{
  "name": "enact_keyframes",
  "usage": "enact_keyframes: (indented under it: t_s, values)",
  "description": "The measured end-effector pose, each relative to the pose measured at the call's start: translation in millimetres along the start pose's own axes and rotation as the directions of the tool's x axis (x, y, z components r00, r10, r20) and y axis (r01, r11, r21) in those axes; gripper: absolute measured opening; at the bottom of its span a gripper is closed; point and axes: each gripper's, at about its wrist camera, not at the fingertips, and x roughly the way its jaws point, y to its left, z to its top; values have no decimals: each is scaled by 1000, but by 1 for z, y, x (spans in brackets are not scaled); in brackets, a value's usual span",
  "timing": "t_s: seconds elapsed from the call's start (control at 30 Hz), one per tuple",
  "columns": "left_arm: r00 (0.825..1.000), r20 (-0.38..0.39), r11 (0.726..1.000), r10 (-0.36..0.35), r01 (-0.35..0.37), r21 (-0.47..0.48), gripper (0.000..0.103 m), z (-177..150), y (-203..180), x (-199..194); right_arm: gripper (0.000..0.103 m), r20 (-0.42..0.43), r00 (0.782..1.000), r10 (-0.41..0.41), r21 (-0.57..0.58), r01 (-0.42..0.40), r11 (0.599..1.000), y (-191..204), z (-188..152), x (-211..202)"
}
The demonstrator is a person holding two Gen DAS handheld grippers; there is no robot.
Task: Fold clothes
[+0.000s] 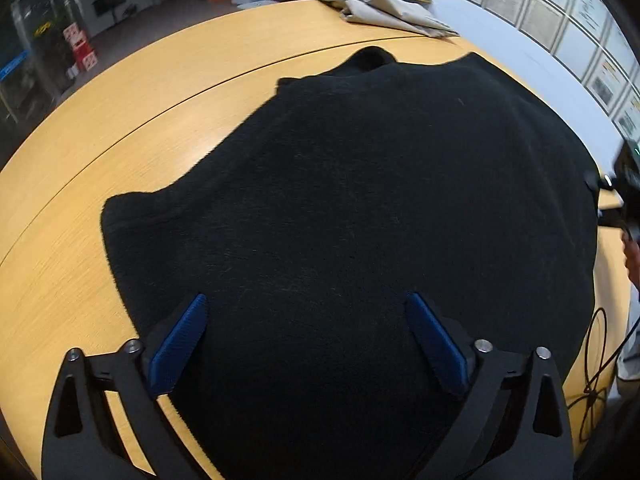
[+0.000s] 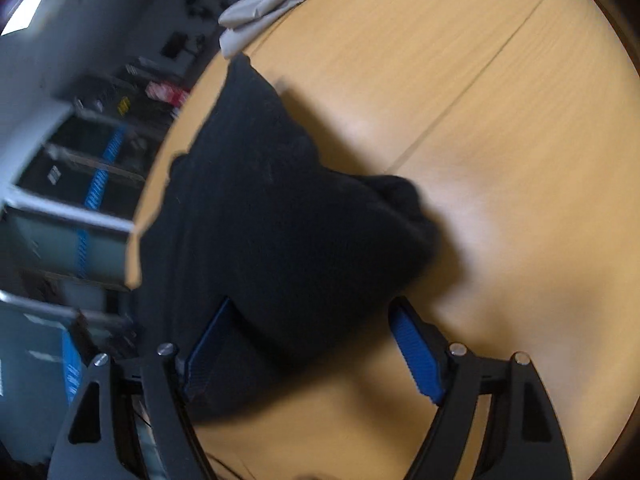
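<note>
A black fleece garment (image 1: 360, 208) lies spread on the wooden table (image 1: 140, 120). My left gripper (image 1: 308, 304) is open just above its near part, blue pads wide apart, nothing between them. In the right wrist view the same black garment (image 2: 280, 232) lies bunched along the table's left edge. My right gripper (image 2: 312, 308) is open over its near end, with cloth lying between the spread fingers but not clamped. The right gripper's body shows at the far right edge of the left wrist view (image 1: 626, 184).
A pile of folded beige clothes (image 1: 384, 10) lies at the table's far end and also shows in the right wrist view (image 2: 272, 4). A black cable (image 1: 596, 364) hangs off the table's right side. Shelving and boxes stand beyond the table.
</note>
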Motion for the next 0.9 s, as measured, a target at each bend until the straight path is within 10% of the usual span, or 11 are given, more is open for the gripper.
enact_keyframes:
  t_s: [0.17,0.3,0.57,0.67,0.8,0.9]
  values:
    - [999,31,999,-41,40,23,103,-11,-2,-9,86,152,987,53,24,-57,998,5,10,15]
    - [994,65,995,-92,90,37,102,-20,-1,-26,42,182,983,-5,63,-7,998,-1,13,18]
    - [995,38,987,-93,88,131,102,-38,-12,-20,31,275,960,-60,-201,118,973,81,33,-18]
    - [996,33,986,-88,83,142,102,-44,-14,-20,30,305,951,48,-514,123,849,179,12,-42]
    - [995,35,987,-90,84,139,103,-51,-13,-21,30,80,969,233,-834,-63,549,292,-85,-28]
    - [994,36,988,-103,98,123,103,-58,-8,-24,30,-111,984,138,-879,-162,449,300,-144,34]
